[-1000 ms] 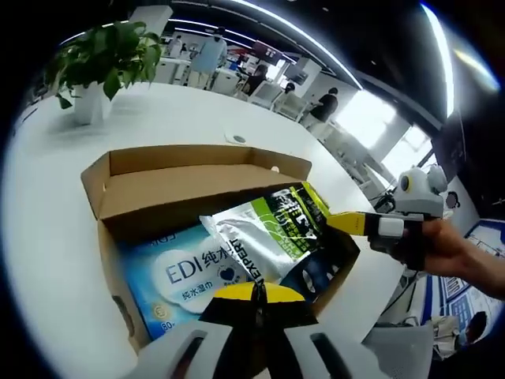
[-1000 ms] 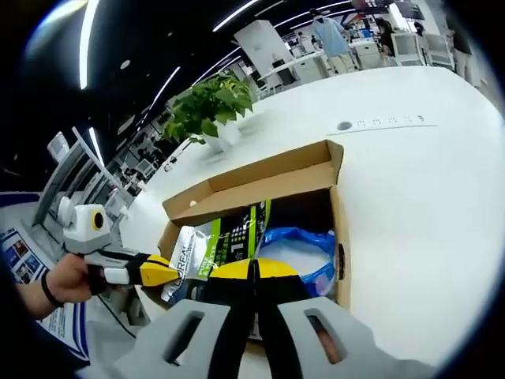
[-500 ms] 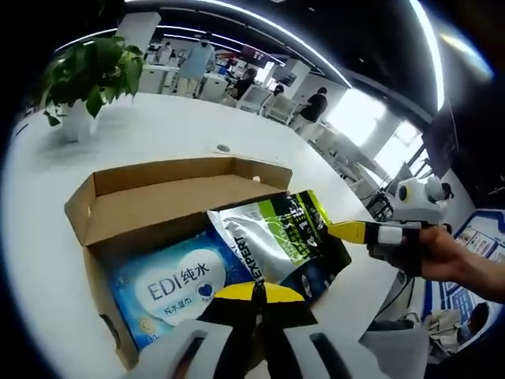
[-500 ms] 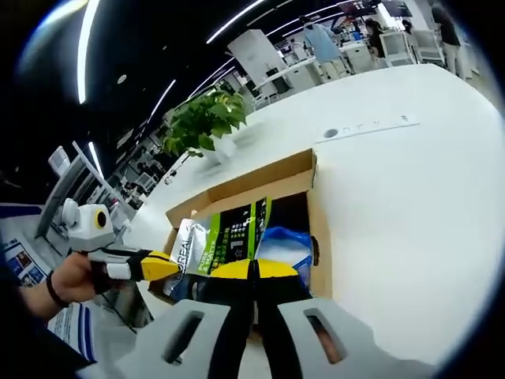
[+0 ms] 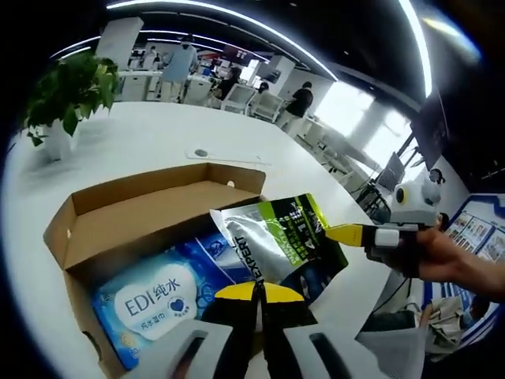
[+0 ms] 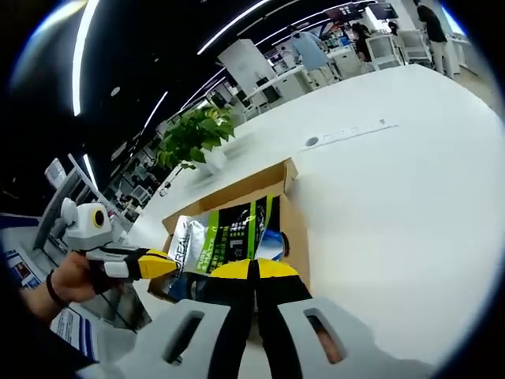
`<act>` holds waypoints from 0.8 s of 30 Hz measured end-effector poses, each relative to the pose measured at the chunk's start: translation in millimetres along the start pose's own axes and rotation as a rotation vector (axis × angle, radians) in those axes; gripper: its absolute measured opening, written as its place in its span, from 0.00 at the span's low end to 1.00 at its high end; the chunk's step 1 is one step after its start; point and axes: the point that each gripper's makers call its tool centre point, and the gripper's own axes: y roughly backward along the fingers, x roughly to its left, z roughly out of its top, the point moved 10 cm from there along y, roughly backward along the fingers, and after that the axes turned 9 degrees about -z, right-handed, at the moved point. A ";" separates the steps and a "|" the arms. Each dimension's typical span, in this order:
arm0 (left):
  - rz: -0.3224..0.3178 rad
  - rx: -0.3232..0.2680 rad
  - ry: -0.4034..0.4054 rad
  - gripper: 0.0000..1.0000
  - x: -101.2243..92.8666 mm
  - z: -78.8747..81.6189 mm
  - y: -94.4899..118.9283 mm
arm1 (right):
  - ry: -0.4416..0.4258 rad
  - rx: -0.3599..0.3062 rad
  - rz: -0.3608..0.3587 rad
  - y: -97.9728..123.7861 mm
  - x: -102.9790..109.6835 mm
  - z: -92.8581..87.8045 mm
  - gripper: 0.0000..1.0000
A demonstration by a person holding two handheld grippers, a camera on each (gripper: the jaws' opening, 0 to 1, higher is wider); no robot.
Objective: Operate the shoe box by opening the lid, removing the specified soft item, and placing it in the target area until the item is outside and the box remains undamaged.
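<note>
A silver, green and black soft pouch (image 5: 276,237) hangs tilted over the open cardboard shoe box (image 5: 142,213), its lower part still above the box's near corner. My left gripper (image 5: 256,290) is shut on the pouch's near edge. My right gripper (image 5: 343,233) comes in from the right, held by a hand, and pinches the pouch's other edge. In the right gripper view the pouch (image 6: 229,233) sits above my shut right gripper (image 6: 252,268), with the left gripper (image 6: 162,264) on its left side. A blue wet-wipe pack (image 5: 154,300) lies inside the box (image 6: 245,185).
The box stands on a wide white table (image 6: 379,197) close to its edge. A potted plant (image 5: 67,87) stands at the far side of the table. Desks, chairs and several people are in the background beyond the table.
Both grippers have lifted the pouch higher and drawn it back from the box. The box looks smaller and farther away in the right gripper view. The wet-wipe pack stays in the box.
</note>
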 end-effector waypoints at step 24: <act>-0.064 0.057 -0.073 0.01 -36.2 18.6 -46.8 | -0.093 -0.074 -0.047 45.5 -46.2 1.4 0.00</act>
